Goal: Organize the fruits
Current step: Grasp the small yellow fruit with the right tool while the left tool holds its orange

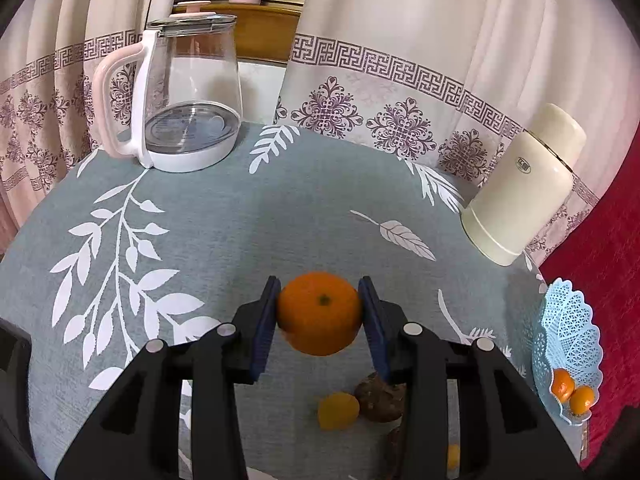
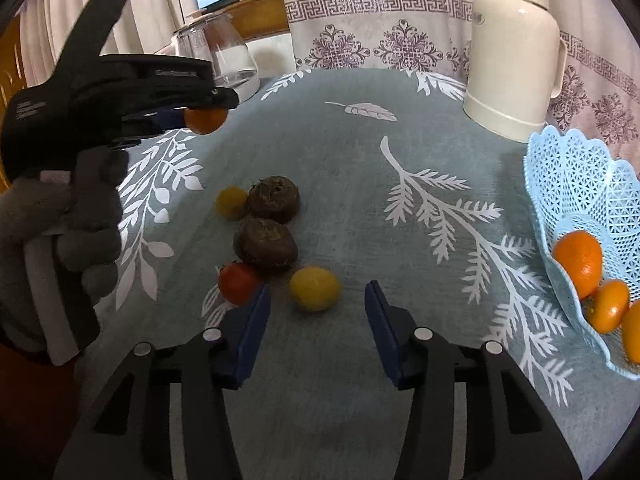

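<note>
Holding an orange [image 1: 319,312] clear of the tabletop [image 1: 248,232] in the left gripper [image 1: 320,314], jaws clamped on its two sides.

Right gripper [image 2: 316,316] hangs low over the leaf-print cloth, jaws parted around nothing, with a yellow fruit [image 2: 315,288] lying just ahead between them. Close by lie a red tomato [image 2: 239,282], two brown fruits [image 2: 266,243] and a smaller yellow one [image 2: 231,202]. At the right edge a pale blue lattice basket [image 2: 580,184] holds three oranges [image 2: 580,260]. A glass kettle [image 1: 188,96] and a cream flask [image 1: 524,188] stand at the far side.
</note>
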Demonstrator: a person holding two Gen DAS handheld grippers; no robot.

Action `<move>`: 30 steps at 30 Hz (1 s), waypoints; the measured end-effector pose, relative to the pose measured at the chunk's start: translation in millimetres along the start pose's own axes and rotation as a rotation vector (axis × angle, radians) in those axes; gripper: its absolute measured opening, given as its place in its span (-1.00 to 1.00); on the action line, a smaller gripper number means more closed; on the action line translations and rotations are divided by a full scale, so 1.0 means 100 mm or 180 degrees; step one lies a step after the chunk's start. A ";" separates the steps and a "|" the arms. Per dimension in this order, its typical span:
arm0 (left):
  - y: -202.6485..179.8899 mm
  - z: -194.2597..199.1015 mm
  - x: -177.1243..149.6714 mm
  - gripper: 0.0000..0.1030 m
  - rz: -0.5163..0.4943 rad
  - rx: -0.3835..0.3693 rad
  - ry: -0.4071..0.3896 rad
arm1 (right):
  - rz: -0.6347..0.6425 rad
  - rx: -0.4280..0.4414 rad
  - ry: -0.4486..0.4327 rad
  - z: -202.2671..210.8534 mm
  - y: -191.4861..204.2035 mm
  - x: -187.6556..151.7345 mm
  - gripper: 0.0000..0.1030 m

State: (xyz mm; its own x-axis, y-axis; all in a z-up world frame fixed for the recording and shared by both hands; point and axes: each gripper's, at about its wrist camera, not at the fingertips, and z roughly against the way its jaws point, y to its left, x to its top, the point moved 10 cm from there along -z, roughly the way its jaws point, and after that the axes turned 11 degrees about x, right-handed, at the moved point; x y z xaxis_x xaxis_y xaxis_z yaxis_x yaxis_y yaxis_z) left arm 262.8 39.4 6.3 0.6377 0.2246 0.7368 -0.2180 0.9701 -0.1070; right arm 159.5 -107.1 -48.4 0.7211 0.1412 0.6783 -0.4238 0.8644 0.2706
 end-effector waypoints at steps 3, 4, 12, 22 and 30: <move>0.01 0.00 0.00 -0.20 0.0022 -0.0009 0.0007 | -0.0017 0.0023 0.0043 -0.06 -0.01 0.02 -0.04; 0.01 0.00 0.00 -0.20 0.0026 -0.0006 0.0008 | -0.0014 0.0027 0.0066 -0.08 -0.01 0.02 -0.10; 0.01 -0.01 -0.01 -0.20 0.0036 -0.0011 0.0012 | 0.0009 -0.0044 0.0176 -0.16 -0.03 0.01 -0.35; -0.02 0.00 -0.02 -0.20 0.0028 -0.0033 0.0003 | -0.0080 -0.0043 0.0022 -0.02 -0.04 0.04 -0.43; -0.10 0.05 -0.02 -0.20 0.0036 -0.0118 -0.0062 | -0.0334 -0.0149 -0.0299 0.37 -0.23 0.09 -0.43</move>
State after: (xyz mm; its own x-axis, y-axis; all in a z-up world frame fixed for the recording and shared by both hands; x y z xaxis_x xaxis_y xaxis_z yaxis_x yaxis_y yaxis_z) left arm 260.1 28.8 9.6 0.6208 0.2339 0.7483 -0.1973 0.9703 -0.1397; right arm 155.4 -143.9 -23.6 0.7046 0.0050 0.7096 -0.3212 0.8939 0.3126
